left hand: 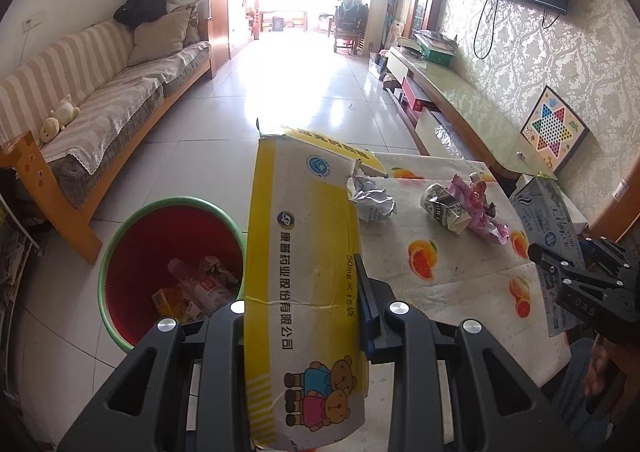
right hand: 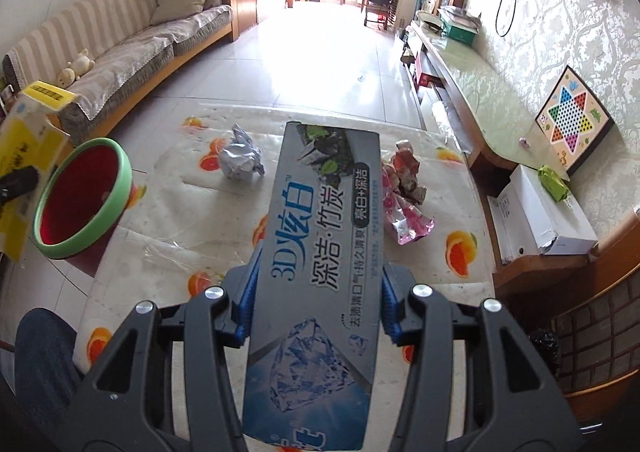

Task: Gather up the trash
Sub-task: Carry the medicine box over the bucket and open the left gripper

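Now my left gripper is clamped on a yellow box, a flattened carton with cartoon bears printed at its near end. The box sticks out forward from my fingers, its torn far end open. It hangs beside the bin, just at the bin's rim on the table side, and partly over the table edge.

My right gripper is closed on a grey toothpaste box, the blue pads pressing both long sides. That box is lifted clear of the table, well apart from the bin, on the far side of the table from it.

The bin is red inside with a green rim and stands on the floor against the table's edge. In it lie a plastic bottle, an orange carton and some crumpled paper.

Still on the table, away from the bin: a crumpled paper ball nearest the bin, then a squashed printed carton, and touching that a pink wrapper farthest from the bin. The tablecloth carries an orange-fruit print.

A sofa stands beyond the bin, across the tiled floor.
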### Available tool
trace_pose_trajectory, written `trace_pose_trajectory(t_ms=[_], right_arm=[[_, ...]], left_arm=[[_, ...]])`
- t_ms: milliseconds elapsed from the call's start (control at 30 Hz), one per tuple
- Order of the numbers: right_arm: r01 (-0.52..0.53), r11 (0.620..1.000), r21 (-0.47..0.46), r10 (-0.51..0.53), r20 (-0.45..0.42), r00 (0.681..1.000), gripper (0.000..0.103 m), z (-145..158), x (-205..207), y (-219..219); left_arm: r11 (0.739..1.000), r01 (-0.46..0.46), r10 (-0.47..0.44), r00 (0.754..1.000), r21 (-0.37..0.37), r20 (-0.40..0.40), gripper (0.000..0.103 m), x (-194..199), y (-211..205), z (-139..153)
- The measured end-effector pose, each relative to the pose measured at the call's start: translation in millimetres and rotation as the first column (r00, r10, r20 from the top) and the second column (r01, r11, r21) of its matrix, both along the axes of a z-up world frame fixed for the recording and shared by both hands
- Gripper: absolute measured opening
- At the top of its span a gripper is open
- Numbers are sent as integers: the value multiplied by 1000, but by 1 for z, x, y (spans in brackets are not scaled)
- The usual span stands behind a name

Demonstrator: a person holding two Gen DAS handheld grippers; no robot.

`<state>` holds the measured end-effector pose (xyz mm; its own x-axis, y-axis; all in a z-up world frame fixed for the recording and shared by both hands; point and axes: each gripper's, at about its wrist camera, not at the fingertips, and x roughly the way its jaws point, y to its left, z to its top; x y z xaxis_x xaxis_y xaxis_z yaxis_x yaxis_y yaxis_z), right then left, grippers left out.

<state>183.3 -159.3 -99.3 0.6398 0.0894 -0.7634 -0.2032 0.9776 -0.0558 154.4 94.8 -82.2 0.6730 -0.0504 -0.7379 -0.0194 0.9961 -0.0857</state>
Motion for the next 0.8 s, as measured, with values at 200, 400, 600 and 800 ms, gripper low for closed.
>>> trace_pose_trajectory(t_ms=[200, 400, 600, 800], right_arm=[[-31, 999, 27, 30, 42, 999, 47, 28, -6, 8], [-90, 995, 30, 89, 56, 994, 47, 34, -5, 38], [-154, 988, 24, 152, 60, 986, 47, 34, -1, 78], [-219, 975, 23, 218, 52, 975, 47, 31, 2, 117]], left_arm=[[1000, -17, 17, 1000, 5, 3, 27, 2, 12, -1], [997, -80, 80, 997, 6, -2, 27, 5, 48, -3], [986, -168, 168, 986, 15, -20, 28, 11, 102, -12], [971, -237, 238, 969, 17, -68, 32, 20, 153, -34]])
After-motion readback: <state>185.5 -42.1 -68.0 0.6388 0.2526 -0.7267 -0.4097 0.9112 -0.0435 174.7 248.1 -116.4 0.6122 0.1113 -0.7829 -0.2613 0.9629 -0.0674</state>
